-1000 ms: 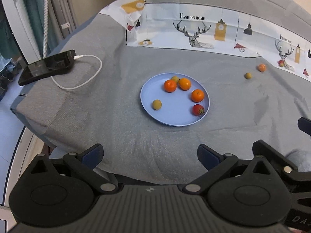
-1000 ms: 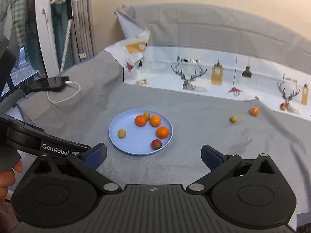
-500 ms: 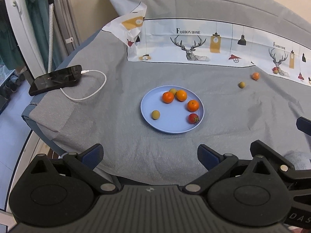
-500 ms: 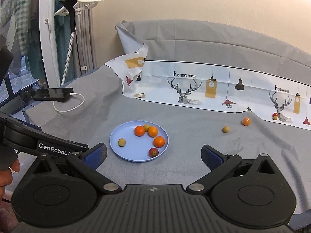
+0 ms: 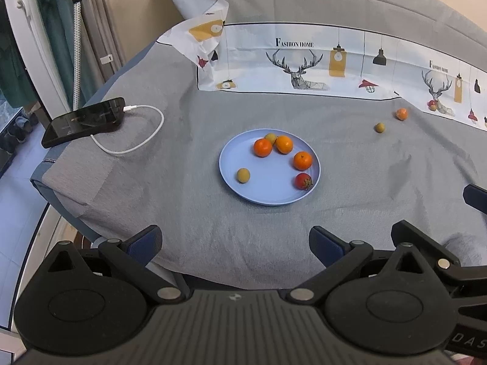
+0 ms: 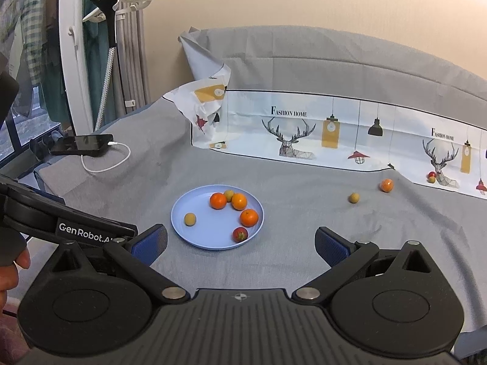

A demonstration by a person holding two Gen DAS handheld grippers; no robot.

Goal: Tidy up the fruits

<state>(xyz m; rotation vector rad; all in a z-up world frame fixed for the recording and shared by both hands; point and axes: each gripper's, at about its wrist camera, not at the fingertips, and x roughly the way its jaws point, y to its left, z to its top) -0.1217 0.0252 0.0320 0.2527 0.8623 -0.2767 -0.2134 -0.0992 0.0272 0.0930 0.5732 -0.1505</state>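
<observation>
A light blue plate point(image 5: 268, 193) point(image 6: 207, 237) lies on the grey cloth and holds several fruits: three oranges, two small yellow-green fruits and a red tomato point(image 5: 303, 181) point(image 6: 240, 234). Off to the right on the cloth lie a loose yellow-green fruit point(image 5: 379, 127) point(image 6: 353, 197) and a loose orange point(image 5: 402, 114) point(image 6: 387, 185). My left gripper point(image 5: 234, 243) is open and empty, well short of the plate. My right gripper point(image 6: 240, 243) is also open and empty, hovering near the plate's front edge.
A black phone point(image 5: 83, 121) point(image 6: 82, 145) with a white charging cable point(image 5: 134, 149) lies at the left edge of the cloth. A printed deer-pattern sheet point(image 5: 304, 64) stands along the back. The other gripper's body point(image 6: 61, 225) shows at the left of the right wrist view.
Both grippers have drawn back and risen, so the plate and the loose fruits look smaller and farther off. Both stayed open. No fruit has moved.
</observation>
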